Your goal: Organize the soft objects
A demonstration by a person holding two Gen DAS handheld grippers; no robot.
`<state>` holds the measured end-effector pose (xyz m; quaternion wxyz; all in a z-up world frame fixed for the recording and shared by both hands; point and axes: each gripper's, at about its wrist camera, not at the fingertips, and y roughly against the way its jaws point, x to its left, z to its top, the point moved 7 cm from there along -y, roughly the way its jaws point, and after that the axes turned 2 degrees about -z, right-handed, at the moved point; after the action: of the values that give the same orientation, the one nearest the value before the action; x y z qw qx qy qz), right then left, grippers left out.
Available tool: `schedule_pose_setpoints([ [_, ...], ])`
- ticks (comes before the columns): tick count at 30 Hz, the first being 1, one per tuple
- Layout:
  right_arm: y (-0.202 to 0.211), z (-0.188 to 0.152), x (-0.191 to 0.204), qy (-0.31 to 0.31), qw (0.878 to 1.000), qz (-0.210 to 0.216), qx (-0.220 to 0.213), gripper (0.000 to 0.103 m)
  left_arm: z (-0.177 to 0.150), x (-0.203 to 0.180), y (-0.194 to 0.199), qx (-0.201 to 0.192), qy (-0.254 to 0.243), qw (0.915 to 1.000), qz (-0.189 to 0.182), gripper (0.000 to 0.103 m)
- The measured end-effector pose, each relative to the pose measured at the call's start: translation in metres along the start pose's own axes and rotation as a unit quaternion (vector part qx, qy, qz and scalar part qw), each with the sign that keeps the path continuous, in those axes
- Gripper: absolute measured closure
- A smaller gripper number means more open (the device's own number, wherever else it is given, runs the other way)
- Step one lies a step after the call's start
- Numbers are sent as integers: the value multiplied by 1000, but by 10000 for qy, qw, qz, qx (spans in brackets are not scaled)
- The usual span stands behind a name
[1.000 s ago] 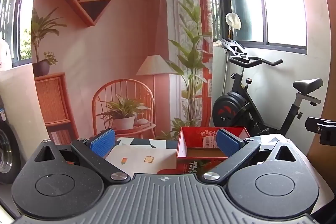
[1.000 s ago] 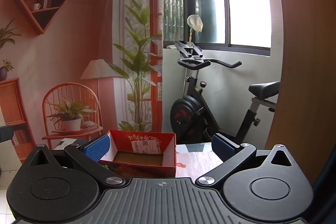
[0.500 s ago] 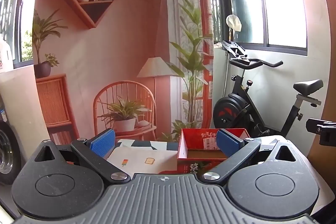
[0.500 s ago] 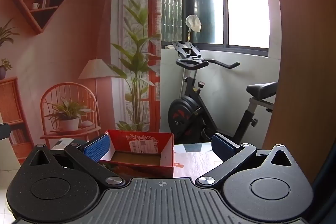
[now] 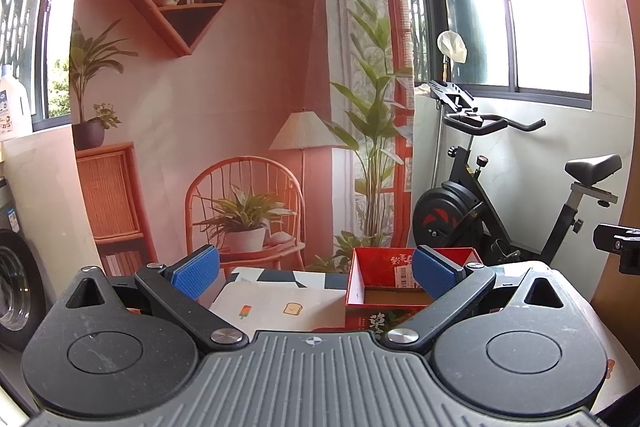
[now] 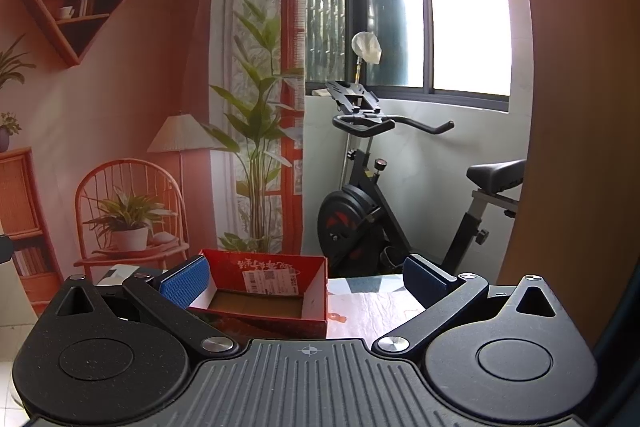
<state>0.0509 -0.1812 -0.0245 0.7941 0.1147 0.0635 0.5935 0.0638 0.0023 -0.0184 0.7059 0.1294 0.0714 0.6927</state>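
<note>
- Left claw point(image 5: 314, 273) wide, empty; red box point(image 5: 400, 291) just ahead, toward its right finger.
- Right claw point(image 6: 306, 277) wide, empty; box point(image 6: 264, 291) ahead, toward its left finger.
- No soft objects in either view; box looks empty. Risk: claws drop low without a target and grab nothing.
- Both claws aim at the same box; reaching in together may knock fingers.
- Box is light card on the tabletop point(image 5: 276, 307); a nudge on its wall could slide or tip it.

Daylight floods through the windows point(image 5: 552, 7) at upper right, blown out to white glare. Both views stay sharp, with fisheye bending straight lines at the edges.
</note>
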Motion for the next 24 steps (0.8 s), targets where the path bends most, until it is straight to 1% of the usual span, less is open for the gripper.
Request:
schedule_pose_setpoints([
  [24, 1, 6, -5, 19, 10000, -12, 5, 0, -1, -3, -1, 16, -5, 10000, -27, 0],
])
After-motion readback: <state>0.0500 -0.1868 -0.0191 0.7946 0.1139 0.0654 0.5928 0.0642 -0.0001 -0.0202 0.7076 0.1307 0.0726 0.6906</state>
